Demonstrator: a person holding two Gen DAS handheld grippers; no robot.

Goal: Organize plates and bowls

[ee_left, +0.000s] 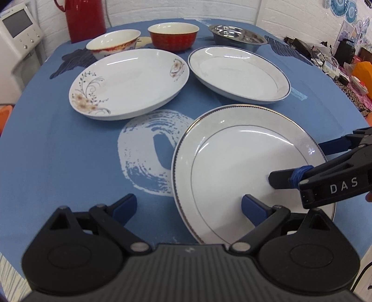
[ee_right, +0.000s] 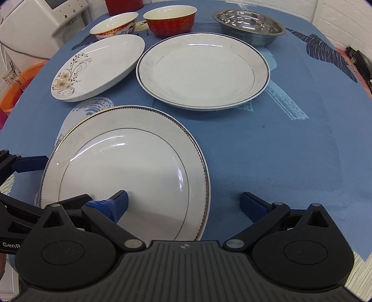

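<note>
Near plate point(ee_right: 130, 162) sat at 6 o'clock on the bench point(ee_right: 279, 151). Both hand-held grippers, left point(ee_left: 188, 206) and right point(ee_right: 183, 204), were spread wide, gripping nothing. Looked like the pickup step: next, straddle its rim, pinch, then stack it on the 12 o'clock plate point(ee_right: 202, 69).

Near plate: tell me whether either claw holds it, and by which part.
Neither holds it. Both the left claw and right claw are open; each straddles the near plate's rim, one finger over its well.

Home dining spot: tablecloth-covered table point(ee_left: 69, 151), red thermos point(ee_left: 83, 18).
</note>
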